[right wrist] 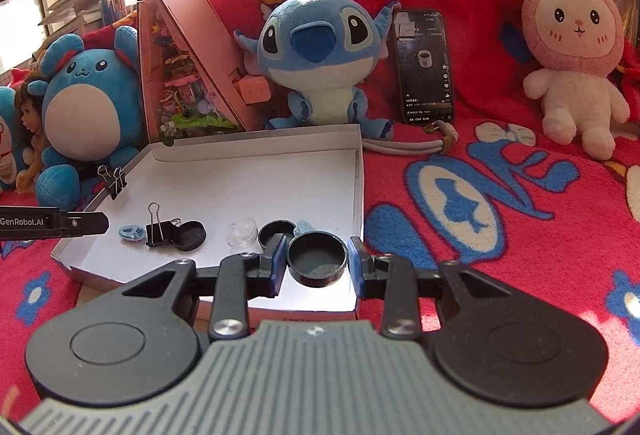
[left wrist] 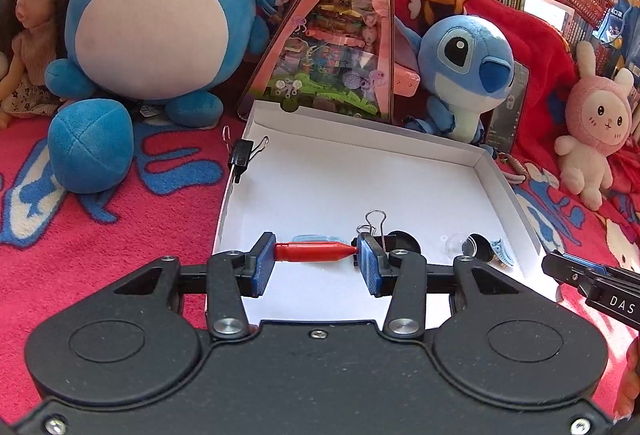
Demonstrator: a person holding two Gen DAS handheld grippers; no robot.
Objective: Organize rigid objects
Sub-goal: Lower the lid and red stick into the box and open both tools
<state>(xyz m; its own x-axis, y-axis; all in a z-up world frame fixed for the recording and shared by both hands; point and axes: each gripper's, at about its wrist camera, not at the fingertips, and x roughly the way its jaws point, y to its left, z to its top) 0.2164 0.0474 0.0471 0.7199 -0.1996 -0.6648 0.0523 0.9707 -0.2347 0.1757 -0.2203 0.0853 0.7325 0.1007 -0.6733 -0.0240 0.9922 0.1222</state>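
My left gripper [left wrist: 316, 255] is shut on a red bullet-shaped piece [left wrist: 312, 251], held crosswise between its blue pads above the near part of the white box lid [left wrist: 500, 179]. My right gripper [right wrist: 318, 259] is shut on a round black cap [right wrist: 317, 259], open side up, over the lid's [right wrist: 280, 139] near right corner. Inside the lid lie a black binder clip [right wrist: 158, 229], another black cap [right wrist: 190, 235], a clear dome [right wrist: 242, 233], a third black cap [right wrist: 274, 231] and a small blue clip [right wrist: 131, 233]. A second binder clip [right wrist: 116, 179] grips the lid's left wall.
The lid rests on a red patterned blanket [right wrist: 500, 235]. Behind it stand a big blue plush [left wrist: 160, 15], a pink triangular toy house [left wrist: 344, 35], a blue alien plush [right wrist: 320, 63], a phone [right wrist: 426, 67] and a pink rabbit plush [right wrist: 572, 47]. A doll [left wrist: 28, 35] sits far left.
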